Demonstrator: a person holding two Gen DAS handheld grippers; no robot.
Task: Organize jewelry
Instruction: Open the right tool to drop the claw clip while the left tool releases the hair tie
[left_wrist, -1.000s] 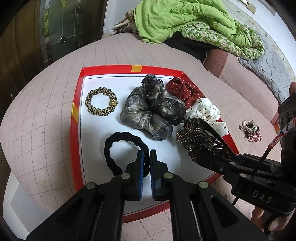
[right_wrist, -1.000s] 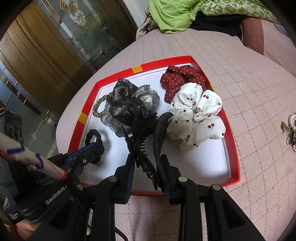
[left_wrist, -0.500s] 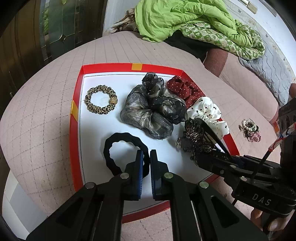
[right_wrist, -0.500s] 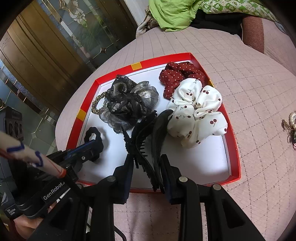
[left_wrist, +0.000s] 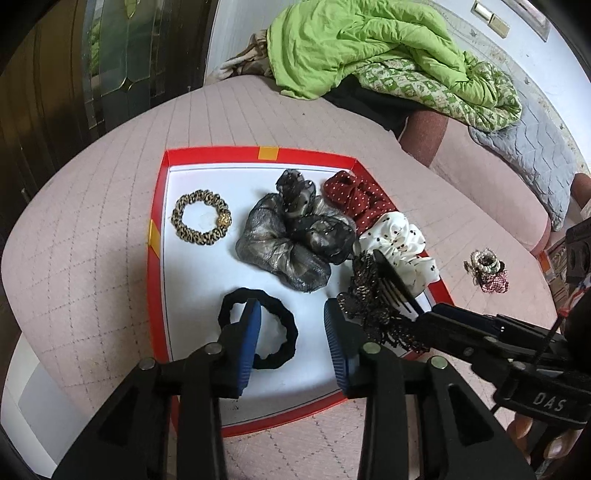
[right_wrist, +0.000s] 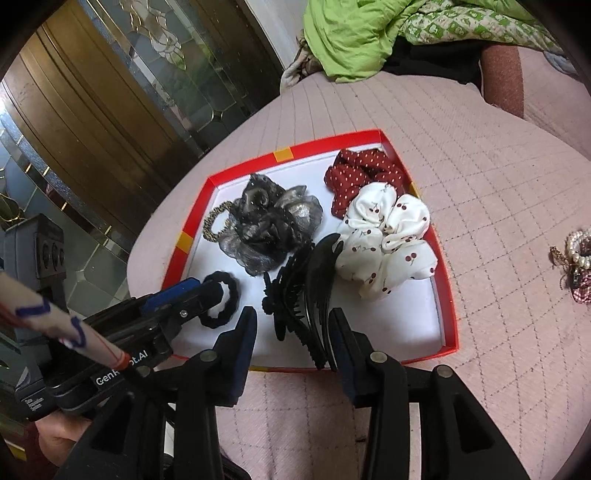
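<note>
A red-rimmed white tray (left_wrist: 157, 258) (right_wrist: 448, 295) lies on a pink quilted surface. In it are a leopard-print hair tie (left_wrist: 201, 222), a grey organza scrunchie (left_wrist: 291, 240) (right_wrist: 266, 225), a red dotted scrunchie (left_wrist: 354, 199) (right_wrist: 364, 173), a white cherry scrunchie (left_wrist: 402, 243) (right_wrist: 384, 243) and a black hair tie (left_wrist: 275, 321) (right_wrist: 225, 302). My left gripper (left_wrist: 291, 332) is open over the black tie. My right gripper (right_wrist: 291, 332) is open around a black beaded claw clip (right_wrist: 306, 291) (left_wrist: 369, 295) lying in the tray.
A small pile of pearl and bead jewelry (left_wrist: 487, 269) (right_wrist: 576, 258) lies on the quilt right of the tray. A green blanket (left_wrist: 369, 48) is heaped at the back. A glass-panelled wooden door (right_wrist: 110, 92) stands on the left.
Both grippers have opened. The right gripper let go of the claw clip, which now rests in the tray. The left jaws spread apart over the black hair tie.
</note>
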